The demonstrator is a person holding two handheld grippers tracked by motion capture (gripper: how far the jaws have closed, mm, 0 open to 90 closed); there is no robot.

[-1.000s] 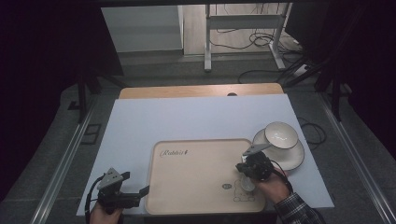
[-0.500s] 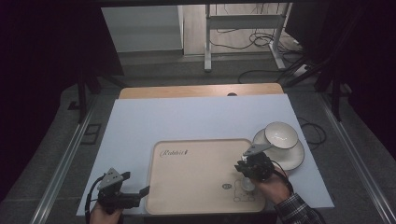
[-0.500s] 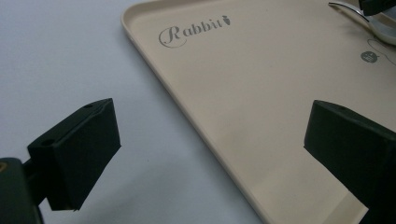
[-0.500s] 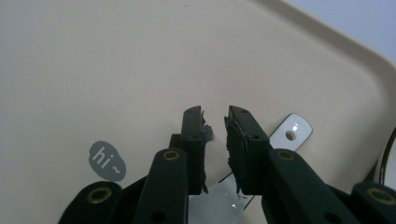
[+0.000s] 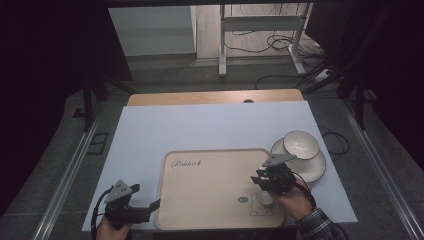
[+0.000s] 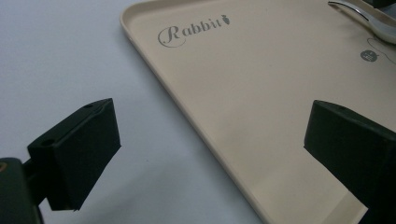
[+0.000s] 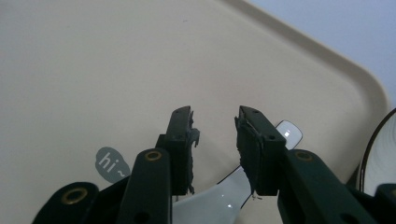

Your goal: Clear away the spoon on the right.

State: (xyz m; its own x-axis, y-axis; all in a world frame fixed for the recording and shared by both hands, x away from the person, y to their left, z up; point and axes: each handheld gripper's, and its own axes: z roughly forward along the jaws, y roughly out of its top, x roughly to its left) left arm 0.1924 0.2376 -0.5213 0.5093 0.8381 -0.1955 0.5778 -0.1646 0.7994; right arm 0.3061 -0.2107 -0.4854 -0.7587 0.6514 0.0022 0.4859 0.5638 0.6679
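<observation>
The right gripper [image 5: 264, 184] hangs over the near right corner of the tray [image 5: 210, 200], jaws parted a little and just been opening, and under them lies a white spoon [image 7: 229, 191]. The pads clear it on both sides, so nothing is pinched; this reads as a release, the spoon set flat on the tray beside the small bear print, its tip poking out past the right jaw toward the tray's right rim. In the high view the spoon's bowl [image 5: 265, 199] shows pale just below the gripper.

Off the tray's far right corner, a white bowl [image 5: 299, 145] sits on a plate [image 5: 316, 169], on the white surface and touching the tray's rim or very near it, probably next in line.

The left gripper [image 5: 131, 212] waits at the tray's near left corner, jaws spread wide and empty, one pad [image 6: 81, 149] over the white surface and the other over the tray, straddling its left rim [image 6: 196, 135], likely ready to steady it.
</observation>
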